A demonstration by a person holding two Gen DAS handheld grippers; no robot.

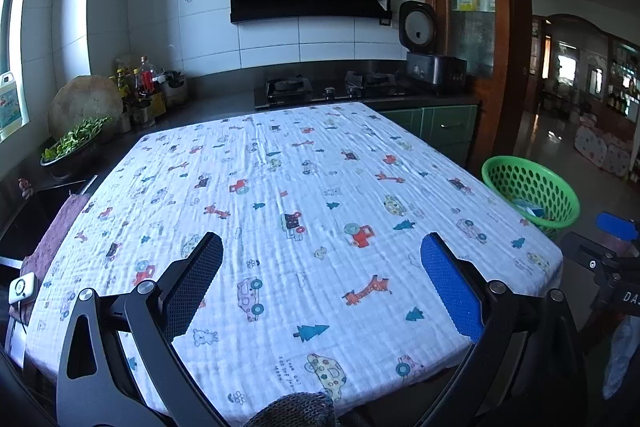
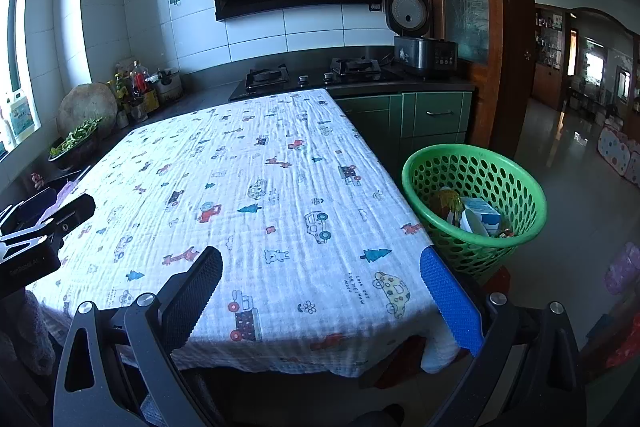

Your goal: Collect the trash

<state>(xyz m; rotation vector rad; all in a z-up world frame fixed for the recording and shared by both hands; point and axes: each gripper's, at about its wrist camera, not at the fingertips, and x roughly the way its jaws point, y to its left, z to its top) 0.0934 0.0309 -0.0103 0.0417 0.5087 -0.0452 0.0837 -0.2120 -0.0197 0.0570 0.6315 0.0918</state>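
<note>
- Trash (image 2: 476,213): a white-and-blue carton, a cup-like white piece and some brownish wrappers lie inside the green perforated basket (image 2: 412,179), ahead and to the right of the right gripper (image 2: 320,279), just past its blue finger pad (image 2: 452,299).
- Basket stands on the floor beside the table's right edge; from the left gripper (image 1: 320,263) it sits far to the right, only a little of its contents visible.
- Tablecloth (image 2: 256,163), white with cartoon cars, giraffes and trees, spreads ahead of both grippers. No loose trash visible on it in either view.
- Right gripper: jaws spread wide, nothing between them, held above the table's near edge.
- Left gripper: likewise wide apart and empty, over the near part of the cloth.
- Progress, judged: collection looks finished or nearly so; items are binned, cloth is bare. Anything left would be outside these views.
- Beyond the table: gas stove (image 2: 316,73), range hood, rice cooker (image 2: 424,55), bowl of greens (image 1: 74,143) to the far left.
</note>
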